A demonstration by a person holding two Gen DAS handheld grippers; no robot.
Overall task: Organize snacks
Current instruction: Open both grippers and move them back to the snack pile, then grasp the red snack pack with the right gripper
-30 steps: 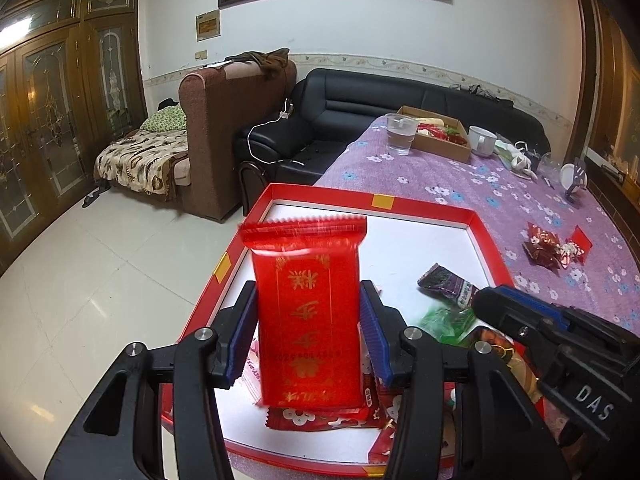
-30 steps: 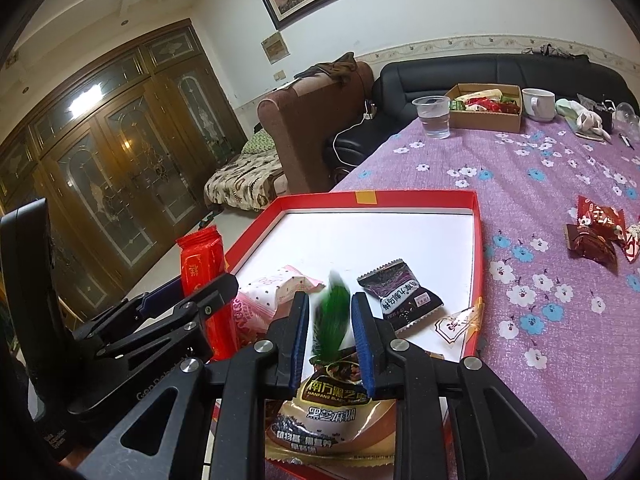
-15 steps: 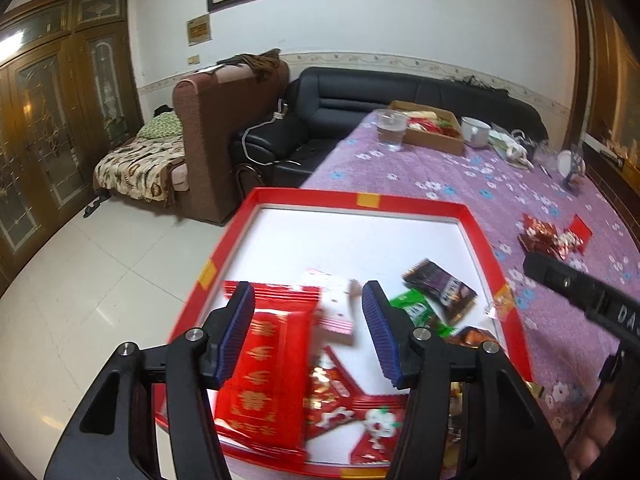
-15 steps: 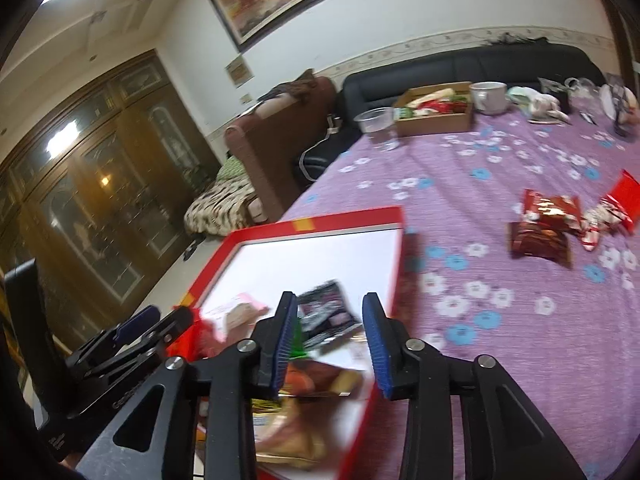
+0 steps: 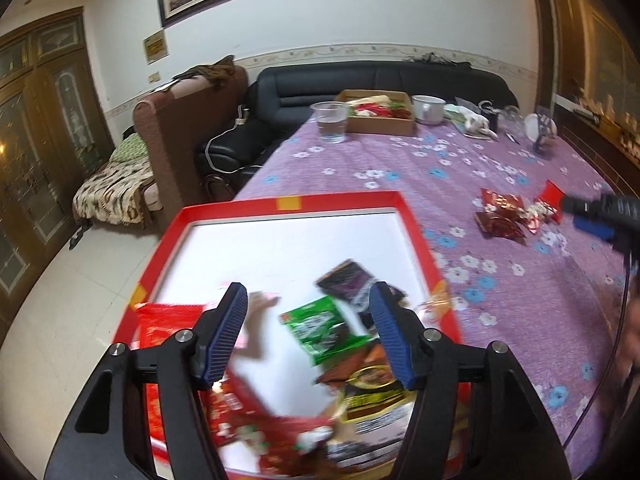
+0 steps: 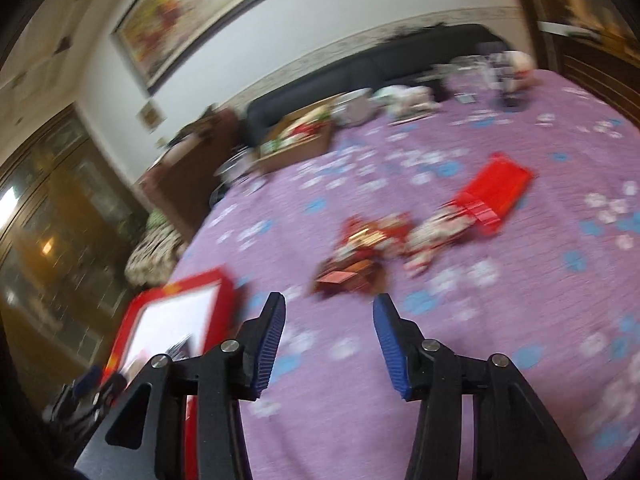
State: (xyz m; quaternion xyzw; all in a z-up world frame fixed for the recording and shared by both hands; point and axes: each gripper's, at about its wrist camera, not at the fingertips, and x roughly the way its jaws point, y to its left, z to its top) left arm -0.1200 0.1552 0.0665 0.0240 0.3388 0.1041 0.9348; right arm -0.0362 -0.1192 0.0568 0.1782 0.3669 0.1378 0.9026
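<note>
Left wrist view: left gripper (image 5: 308,332) stood over the red tray (image 5: 340,199), jaws wide and empty; the tall red packet (image 5: 168,320) it gripped a second earlier lay released at the tray's left side, beside a green packet (image 5: 320,330) and a dark purple one (image 5: 347,282). Near contents blurred. Right wrist view: right gripper (image 6: 328,336), jaws wide, empty, had swung off the tray (image 6: 222,276) toward loose red snacks (image 6: 372,240) and a red packet (image 6: 496,188) on the worktop (image 6: 520,360), probably next for collection. Heavy blur; wrappers unreadable.

Indoor light, fisheye warp, right view motion-blurred
</note>
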